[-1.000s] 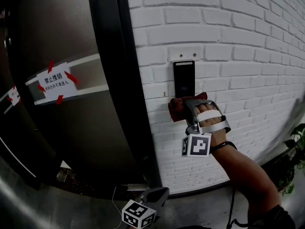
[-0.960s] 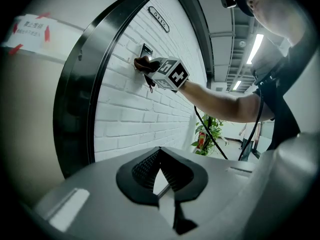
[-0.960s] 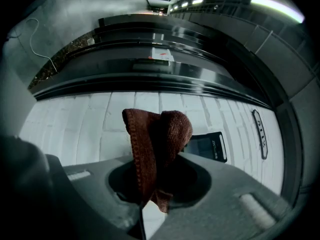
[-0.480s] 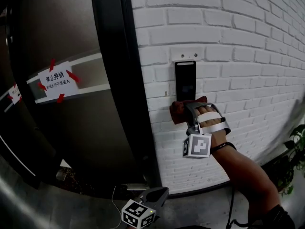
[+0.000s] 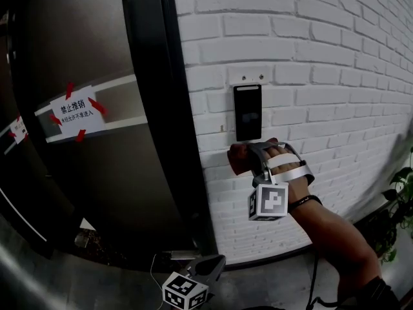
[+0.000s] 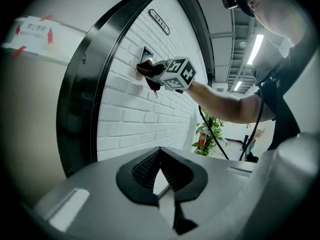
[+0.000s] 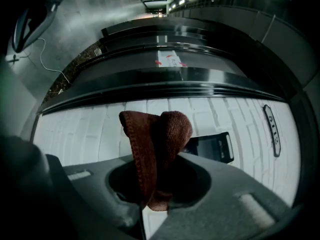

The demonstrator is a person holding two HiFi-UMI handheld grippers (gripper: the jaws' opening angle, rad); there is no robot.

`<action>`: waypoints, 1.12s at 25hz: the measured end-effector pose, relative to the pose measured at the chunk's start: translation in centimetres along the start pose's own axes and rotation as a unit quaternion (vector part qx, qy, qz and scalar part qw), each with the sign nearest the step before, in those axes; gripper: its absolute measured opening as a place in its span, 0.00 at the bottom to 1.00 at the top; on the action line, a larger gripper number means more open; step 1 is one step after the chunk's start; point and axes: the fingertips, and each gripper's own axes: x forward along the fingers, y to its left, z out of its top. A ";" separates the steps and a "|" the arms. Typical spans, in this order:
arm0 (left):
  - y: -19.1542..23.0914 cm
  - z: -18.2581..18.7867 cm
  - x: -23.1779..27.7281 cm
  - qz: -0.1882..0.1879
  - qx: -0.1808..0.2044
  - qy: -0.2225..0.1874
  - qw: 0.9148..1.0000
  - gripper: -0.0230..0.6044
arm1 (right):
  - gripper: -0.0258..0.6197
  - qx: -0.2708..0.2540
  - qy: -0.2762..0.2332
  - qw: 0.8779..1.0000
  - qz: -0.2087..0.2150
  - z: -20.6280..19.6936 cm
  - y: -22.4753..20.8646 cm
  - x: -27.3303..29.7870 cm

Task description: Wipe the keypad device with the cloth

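- Keypad device [image 5: 248, 112]: 1 unit, upright on white brick wall [image 5: 322, 76]. One end hidden behind cloth in right gripper view.
- Cloth [image 5: 240, 158]: 1 pc, brown, just below keypad device. Wall contact not discernible.
- Right gripper [image 5: 253, 155]: jaws clamped on cloth. Forearm angled up toward wall.
- Left gripper [image 5: 216, 262]: held low, partly cut off at btm edge of head view. Jaws together, nothing between.

Wall: white brick [image 5: 322, 57], standing upright, just right of the dark door frame [image 5: 161, 108].
On the wall: black keypad [image 5: 248, 112], mounted flat and upright, near the frame; a small oval plate [image 6: 159, 21] sits higher up.
Floor: grey [image 5: 277, 283], down at the wall's foot.
On the floor: a thin white cable [image 5: 155, 261], lying by the frame's base.
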 end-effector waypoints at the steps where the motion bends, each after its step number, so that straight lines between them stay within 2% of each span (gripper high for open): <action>1: 0.0 0.0 0.0 0.000 0.001 0.000 1.000 0.06 | 0.12 -0.003 -0.002 1.000 -0.006 0.2 -0.8 -0.5; 9: -0.4 0.1 0.3 -0.007 0.007 0.000 1.000 0.06 | 0.12 -0.024 -0.004 0.995 -0.098 0.7 -10.9 -1.9; 15: -0.3 -0.1 -0.3 -0.001 0.004 -0.003 1.000 0.06 | 0.12 -0.040 0.018 0.989 -0.139 0.1 -14.7 -0.1; 21: -0.3 -0.1 -0.5 0.003 -0.001 -0.006 1.000 0.06 | 0.12 -0.040 0.028 0.986 -0.157 -0.1 -16.1 2.2; 28: 0.0 -0.4 -0.7 0.004 -0.005 0.001 1.000 0.06 | 0.12 -0.053 0.040 0.982 -0.175 -0.1 -15.0 3.5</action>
